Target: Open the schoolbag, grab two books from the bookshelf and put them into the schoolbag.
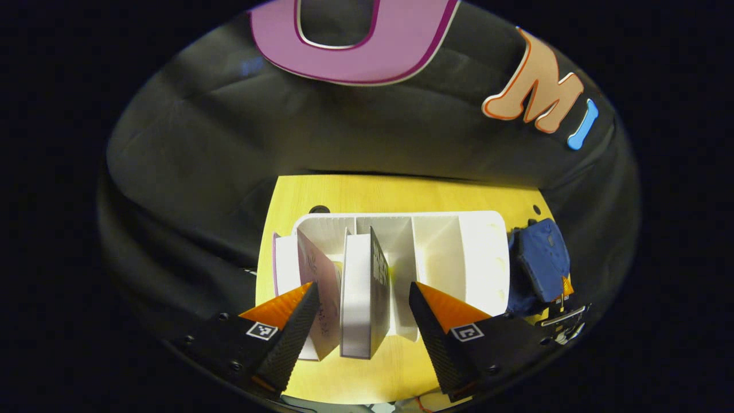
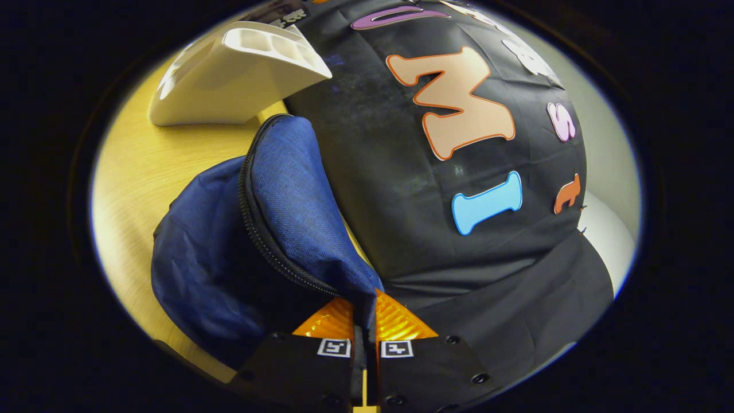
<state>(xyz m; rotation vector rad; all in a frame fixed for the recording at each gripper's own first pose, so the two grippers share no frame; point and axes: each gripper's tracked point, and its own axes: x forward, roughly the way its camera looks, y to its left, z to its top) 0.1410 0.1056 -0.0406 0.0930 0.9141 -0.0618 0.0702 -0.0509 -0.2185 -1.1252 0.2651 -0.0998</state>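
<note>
A white bookshelf [image 1: 453, 252] stands on the yellow table [image 1: 344, 195], with two upright books in its left slots: a pale pink-covered book [image 1: 321, 287] and a thicker dark-covered book [image 1: 367, 292]. My left gripper [image 1: 364, 292] is open, its fingers on either side of the two books and short of touching them. To the right lies the blue schoolbag [image 1: 539, 264]. In the right gripper view the schoolbag [image 2: 229, 252] is unzipped, and my right gripper [image 2: 364, 304] is shut on the edge of its raised flap [image 2: 292, 189]. The bookshelf [image 2: 229, 74] stands behind the bag.
The black cloth wall [image 1: 355, 132] hangs just behind the table and close on the bag's right side [image 2: 459, 229]. Bare tabletop [image 2: 137, 172] lies left of the bag. A round hole [image 1: 319, 209] sits in the table behind the shelf.
</note>
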